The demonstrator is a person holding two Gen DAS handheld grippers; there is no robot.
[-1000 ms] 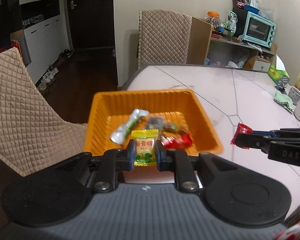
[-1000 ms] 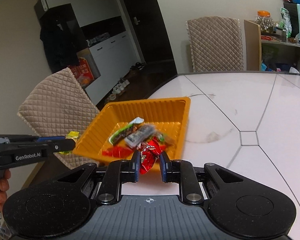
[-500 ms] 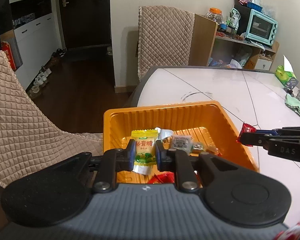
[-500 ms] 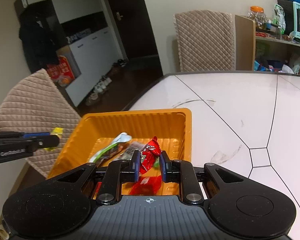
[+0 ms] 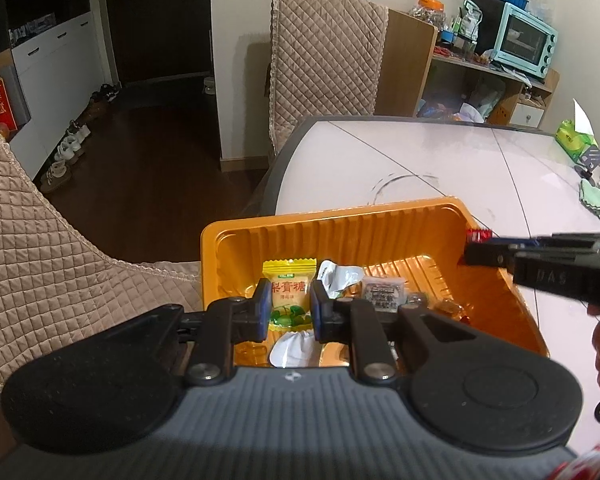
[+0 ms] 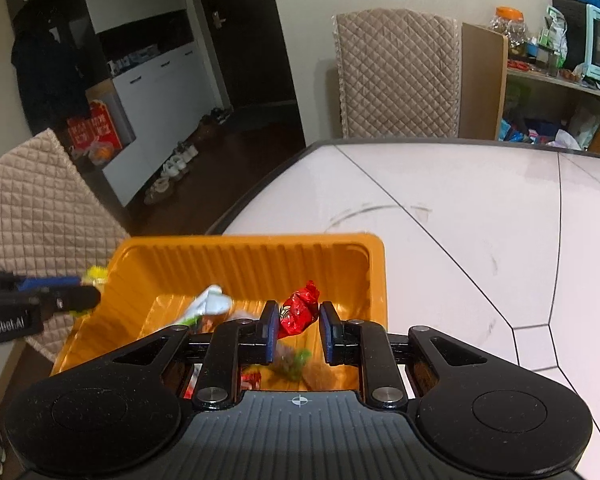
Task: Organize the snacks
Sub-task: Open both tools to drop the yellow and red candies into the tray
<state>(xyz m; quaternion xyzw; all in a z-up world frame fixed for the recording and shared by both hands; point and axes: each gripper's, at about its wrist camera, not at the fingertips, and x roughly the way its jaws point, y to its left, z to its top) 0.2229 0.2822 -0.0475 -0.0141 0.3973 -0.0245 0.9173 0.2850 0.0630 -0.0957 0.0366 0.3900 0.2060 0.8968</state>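
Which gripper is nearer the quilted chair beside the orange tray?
Left. The left gripper, shut on the yellow candy, hangs over the orange tray's side next to the quilted chair; the right gripper, shut on the red candy, is over the opposite side.

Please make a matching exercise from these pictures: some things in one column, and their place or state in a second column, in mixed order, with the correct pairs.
Things:
1. yellow candy packet
2. red candy
3. orange tray
4. quilted chair

Places or states:
A. on the white table, near its edge
B. between the right gripper's fingers
C. beyond the table's far edge
D. clamped in the left gripper

Pairs: 1-D, 2-B, 3-A, 4-C
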